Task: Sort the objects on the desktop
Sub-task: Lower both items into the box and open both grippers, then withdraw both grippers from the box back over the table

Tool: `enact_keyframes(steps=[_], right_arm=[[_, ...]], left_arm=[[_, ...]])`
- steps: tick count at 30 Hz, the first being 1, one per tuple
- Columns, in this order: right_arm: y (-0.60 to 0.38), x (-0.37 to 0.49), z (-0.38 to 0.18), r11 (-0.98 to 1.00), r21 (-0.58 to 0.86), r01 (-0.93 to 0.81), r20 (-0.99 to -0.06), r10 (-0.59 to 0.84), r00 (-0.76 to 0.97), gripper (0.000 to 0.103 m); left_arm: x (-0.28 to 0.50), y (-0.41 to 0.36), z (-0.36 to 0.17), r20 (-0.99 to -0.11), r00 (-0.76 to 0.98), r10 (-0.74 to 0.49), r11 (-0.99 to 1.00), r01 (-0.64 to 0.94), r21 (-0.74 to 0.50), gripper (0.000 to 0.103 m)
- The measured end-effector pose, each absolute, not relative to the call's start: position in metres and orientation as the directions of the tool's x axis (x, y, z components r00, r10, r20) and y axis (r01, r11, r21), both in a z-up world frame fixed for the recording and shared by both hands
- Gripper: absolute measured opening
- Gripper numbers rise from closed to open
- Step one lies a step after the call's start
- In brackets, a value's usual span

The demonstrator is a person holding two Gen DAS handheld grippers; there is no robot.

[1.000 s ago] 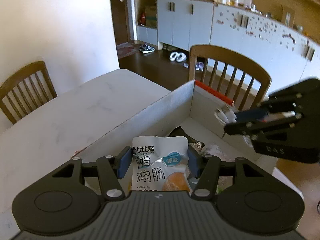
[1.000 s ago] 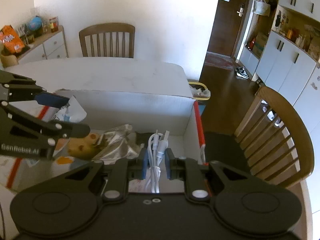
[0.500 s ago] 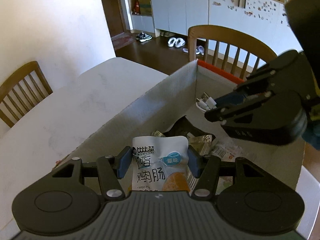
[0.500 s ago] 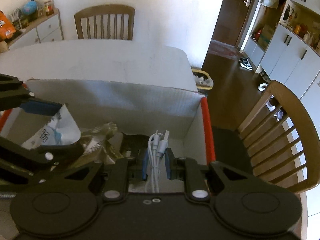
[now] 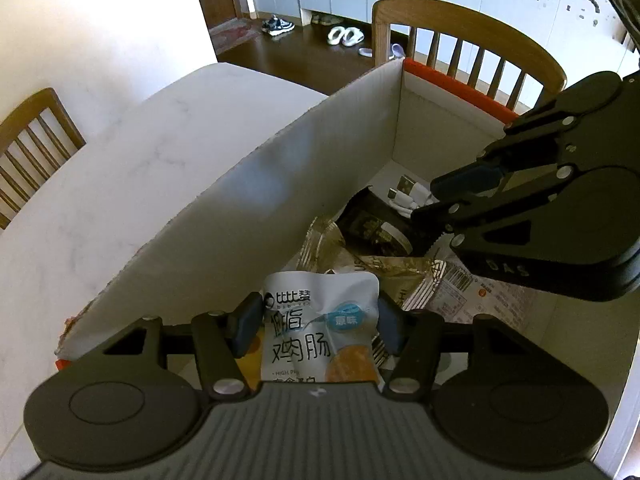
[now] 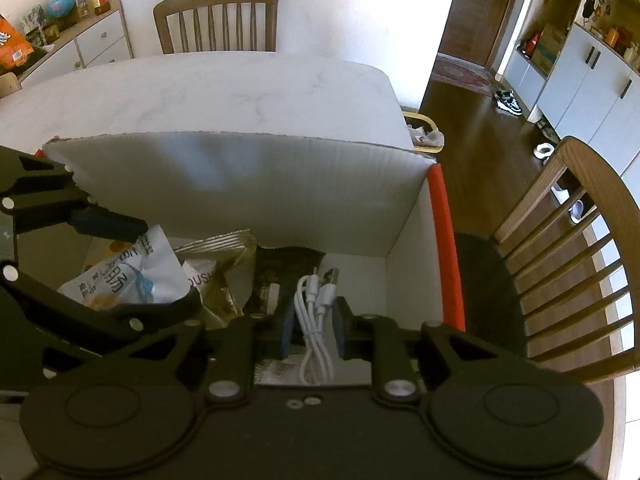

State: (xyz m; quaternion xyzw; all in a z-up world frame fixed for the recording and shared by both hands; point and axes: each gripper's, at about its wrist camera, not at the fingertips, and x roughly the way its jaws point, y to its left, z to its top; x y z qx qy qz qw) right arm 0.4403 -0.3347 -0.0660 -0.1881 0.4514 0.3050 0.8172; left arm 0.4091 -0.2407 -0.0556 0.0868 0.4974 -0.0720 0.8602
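A white snack packet (image 5: 304,344) with black print and an orange picture sits between the blue pads of my left gripper (image 5: 319,326), low inside the white cardboard box (image 5: 320,160). The pads still touch its edges while the jaws are opening. A coiled white USB cable (image 6: 316,320) stands between the pads of my right gripper (image 6: 313,328), whose jaws are also opening, over the box's right end. In the left wrist view the right gripper (image 5: 426,200) reaches in from the right with the cable's plugs (image 5: 404,196) sticking out. The left gripper (image 6: 168,264) shows at the left of the right wrist view.
A gold foil packet (image 5: 332,248), a dark packet (image 5: 368,220) and other wrappers lie on the box floor. The box has a red edge (image 6: 444,240) and stands on a white marble table (image 6: 200,92). Wooden chairs (image 6: 580,260) (image 5: 32,128) surround it.
Both grippers have sunk deeper into the box with their loads. The right gripper's pads stand slightly further apart around the cable than before.
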Motion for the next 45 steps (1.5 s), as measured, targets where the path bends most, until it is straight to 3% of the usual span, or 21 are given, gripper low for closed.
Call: enact_keyframes(steps=[11,22,27,33,45], right_arm=[[-0.345,0.436,-0.049,0.742,0.034,-0.670,-0.840,0.384,0.383,0.031],[-0.352,0.420,-0.020,0.719,0.057,-0.692,-0.804,0.444,0.396,0.052],[-0.356,0.408,-0.005,0.711,0.075,-0.699,-0.774,0.484,0.409,0.070],[-0.357,0.389,0.018,0.705,0.084,-0.705,-0.731,0.524,0.437,0.082],[-0.350,0.336,0.036,0.739,0.106,-0.665,-0.692,0.535,0.484,0.090]], left_arm=[[0.405,-0.236,-0.047,-0.866,0.497,-0.049,0.982,0.183,0.049,0.063],[0.382,-0.228,-0.020,-0.828,0.557,-0.064,0.988,0.150,0.025,0.071],[0.362,-0.218,-0.006,-0.809,0.585,-0.060,0.991,0.131,0.021,0.073],[0.339,-0.206,0.009,-0.779,0.624,-0.059,0.995,0.097,0.002,0.077],[0.274,-0.175,0.034,-0.714,0.693,-0.094,0.995,0.054,-0.078,0.087]])
